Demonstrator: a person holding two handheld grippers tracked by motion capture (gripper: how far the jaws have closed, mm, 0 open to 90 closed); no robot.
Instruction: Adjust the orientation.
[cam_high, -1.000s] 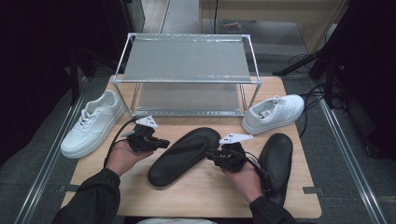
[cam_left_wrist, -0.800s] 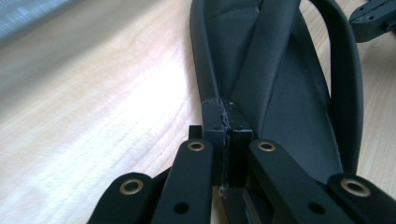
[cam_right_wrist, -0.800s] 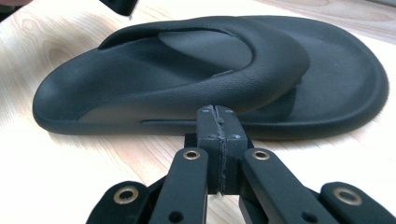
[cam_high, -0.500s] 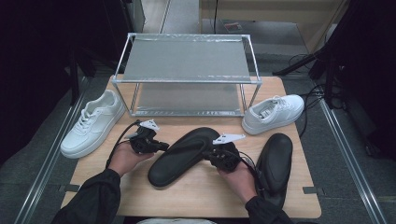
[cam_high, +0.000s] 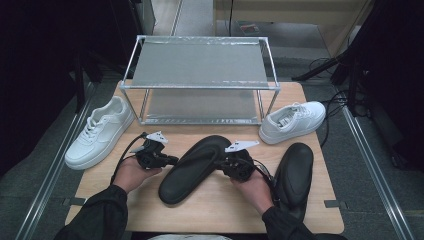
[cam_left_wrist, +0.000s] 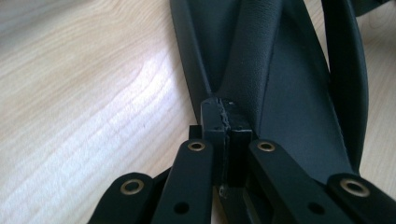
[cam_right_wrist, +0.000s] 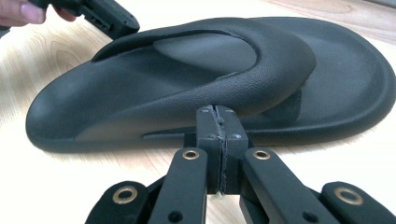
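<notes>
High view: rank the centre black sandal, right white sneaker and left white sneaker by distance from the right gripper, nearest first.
1. Centre black sandal: touching the right gripper, just left of it.
2. Right white sneaker: beyond and to its right, by the rack's right legs.
3. Left white sneaker: far left table edge.

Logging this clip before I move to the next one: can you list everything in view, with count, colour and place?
Sandals: 2, black; one at the table's front centre between the grippers, one at front right.
Sneakers: 2, white; one at the left edge, one right of the rack.
Shoe rack: 1, silver, two shelves, back centre.
Table: 1, light wood.
Cables: black, on the floor at right.
Hands: 2, dark sleeves, from the bottom edge.
Left gripper: black, fingers shut at the centre sandal's strap.
Right gripper: black, fingers shut against the same sandal's other side.
</notes>
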